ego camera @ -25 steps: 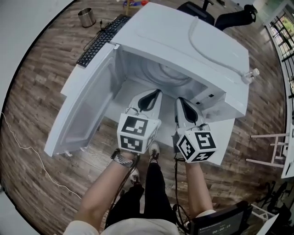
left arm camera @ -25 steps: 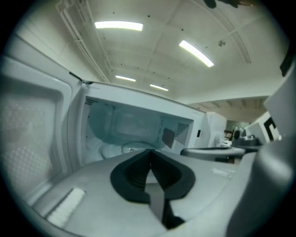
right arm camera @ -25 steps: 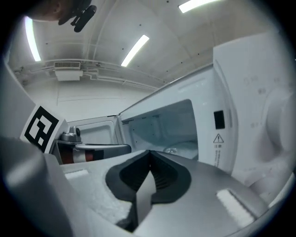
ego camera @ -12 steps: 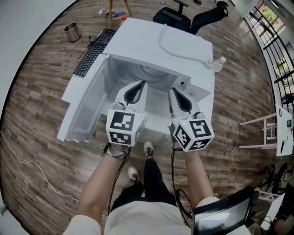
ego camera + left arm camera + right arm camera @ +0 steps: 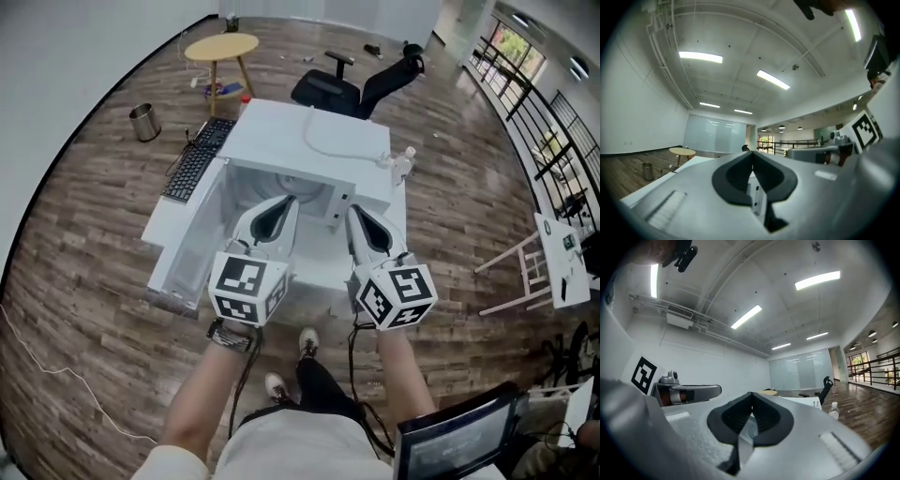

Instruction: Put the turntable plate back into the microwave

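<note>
Wood plank floor [image 5: 94,281], round table [image 5: 222,45], office chair [image 5: 361,86], ceiling striplights [image 5: 701,57]

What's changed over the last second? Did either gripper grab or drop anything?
The left gripper and right gripper both rose, away from the microwave opening. Nothing was taken or let go. Both stay shut and empty, and the microwave door stays open.

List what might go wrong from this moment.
The white microwave's open door juts out near the person's shoe; a step could catch it. The small clear bottle stands at the microwave top's corner; a swing of the shut right gripper might knock it off.
</note>
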Tool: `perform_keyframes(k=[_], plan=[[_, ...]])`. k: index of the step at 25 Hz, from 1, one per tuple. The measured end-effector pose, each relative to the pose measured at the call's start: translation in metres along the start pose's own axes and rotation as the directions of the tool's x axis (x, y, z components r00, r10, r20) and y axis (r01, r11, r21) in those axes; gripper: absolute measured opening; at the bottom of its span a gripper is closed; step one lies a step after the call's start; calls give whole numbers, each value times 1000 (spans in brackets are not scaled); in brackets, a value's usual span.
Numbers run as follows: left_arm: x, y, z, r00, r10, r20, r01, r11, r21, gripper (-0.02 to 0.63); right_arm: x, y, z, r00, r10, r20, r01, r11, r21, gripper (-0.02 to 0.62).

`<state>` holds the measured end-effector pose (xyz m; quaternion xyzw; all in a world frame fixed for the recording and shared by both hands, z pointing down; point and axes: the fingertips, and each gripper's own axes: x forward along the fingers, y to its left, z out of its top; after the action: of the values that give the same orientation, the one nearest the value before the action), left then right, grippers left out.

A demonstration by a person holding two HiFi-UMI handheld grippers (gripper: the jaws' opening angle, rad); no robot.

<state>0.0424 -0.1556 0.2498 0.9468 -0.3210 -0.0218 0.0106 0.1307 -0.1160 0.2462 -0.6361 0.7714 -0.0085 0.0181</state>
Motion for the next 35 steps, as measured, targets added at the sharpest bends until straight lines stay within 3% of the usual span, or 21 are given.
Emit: perform_keyframes(k=[13,22,31,35], plan=[[-21,-37,35,998,-64,19,62,993,101,8,-42,3,52,995,-28,93,29,999,-16,2],[-11,-60,44,998,-62,32,62,998,-7,8,-56,-3,76,991,38,129,-44,998,44,2],[-2,-51,59,999,-16,42,13,996,89,8,-61,-24,83,989,25,143,-31,999,43,2],[1,-55,56,999,-30,26,27,993,112,8,-65,-40,88,990,5,142,-13,999,51,2]])
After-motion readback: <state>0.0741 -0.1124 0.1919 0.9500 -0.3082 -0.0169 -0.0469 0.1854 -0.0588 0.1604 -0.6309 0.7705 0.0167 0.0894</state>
